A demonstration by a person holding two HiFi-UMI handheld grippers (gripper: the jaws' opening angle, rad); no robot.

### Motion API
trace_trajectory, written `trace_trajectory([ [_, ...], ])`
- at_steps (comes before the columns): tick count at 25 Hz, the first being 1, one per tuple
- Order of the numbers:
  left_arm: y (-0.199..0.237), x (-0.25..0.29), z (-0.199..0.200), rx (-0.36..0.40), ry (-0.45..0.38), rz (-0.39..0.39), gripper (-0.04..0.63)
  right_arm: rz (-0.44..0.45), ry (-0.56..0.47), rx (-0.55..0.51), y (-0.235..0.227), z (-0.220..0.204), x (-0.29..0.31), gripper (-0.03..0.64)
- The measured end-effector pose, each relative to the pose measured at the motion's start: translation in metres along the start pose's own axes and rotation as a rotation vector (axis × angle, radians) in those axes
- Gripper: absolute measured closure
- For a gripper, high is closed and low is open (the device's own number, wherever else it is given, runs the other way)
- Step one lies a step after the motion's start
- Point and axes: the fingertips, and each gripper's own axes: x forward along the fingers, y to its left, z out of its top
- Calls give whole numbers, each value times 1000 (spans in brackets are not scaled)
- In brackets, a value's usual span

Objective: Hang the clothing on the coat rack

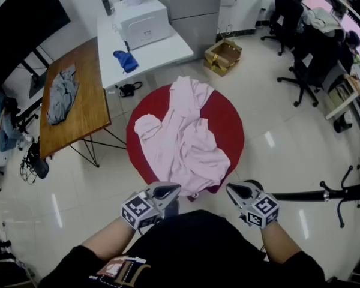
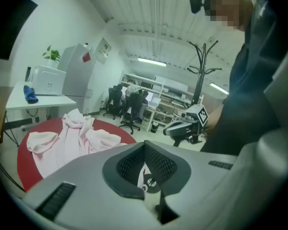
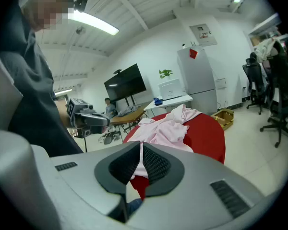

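A pale pink garment lies crumpled and spread over a round red table; it also shows in the left gripper view and the right gripper view. Both grippers hover at the table's near edge, just short of the cloth. My left gripper has its jaws shut with nothing in them. My right gripper is also shut and empty. The black coat rack stands on the floor to my right, and its hooked top shows in the left gripper view.
A wooden table with a grey cloth stands at the left. A white table behind it carries a printer and a blue cloth. A cardboard box and office chairs are beyond.
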Motion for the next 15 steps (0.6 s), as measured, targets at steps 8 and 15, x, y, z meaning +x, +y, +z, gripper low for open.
trace_trajectory([
  [8,29,22,-79,401,311,-15,592,18,288,-333,-1,-55,70,384],
  [15,37,35,-163,688,575,-102,379,54,448,-625,4,-87,109,365],
])
